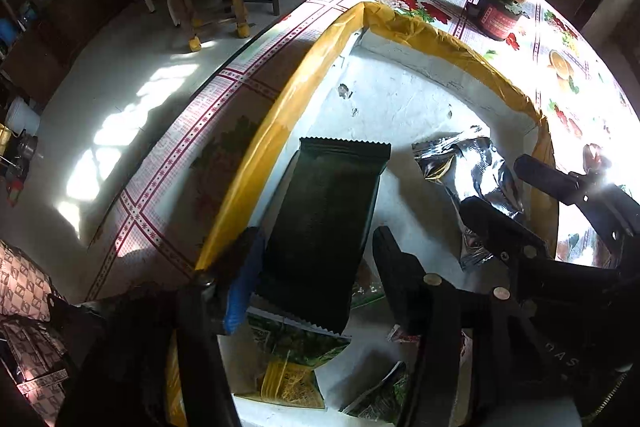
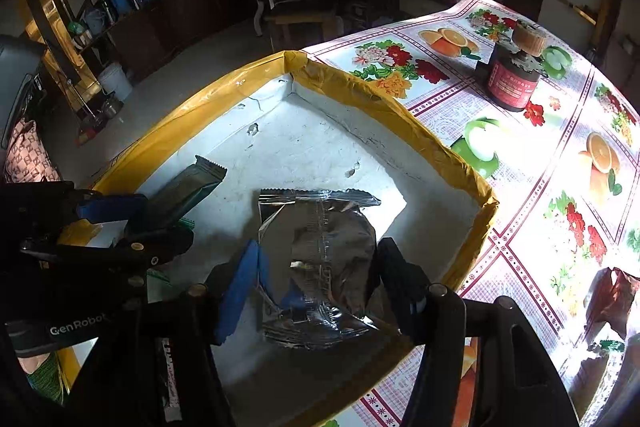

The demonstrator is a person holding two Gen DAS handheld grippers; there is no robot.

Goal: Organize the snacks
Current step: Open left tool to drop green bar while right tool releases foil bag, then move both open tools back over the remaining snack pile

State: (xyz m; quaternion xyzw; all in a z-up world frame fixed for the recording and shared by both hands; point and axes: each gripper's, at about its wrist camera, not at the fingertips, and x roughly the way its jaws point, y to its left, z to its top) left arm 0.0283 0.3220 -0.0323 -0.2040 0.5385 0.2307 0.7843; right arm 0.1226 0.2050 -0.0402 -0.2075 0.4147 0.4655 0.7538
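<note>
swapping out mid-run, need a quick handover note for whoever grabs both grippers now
Left gripper: closed on the dark green bar packet, held over the white box.
Right gripper: jaws around the silver foil packet, also over the box.
Done: several snack packets already lie in the box.
Left: release both packets into the box; one reddish-brown packet still sits on the tablecloth to the right. The red jar is untouched.
</note>
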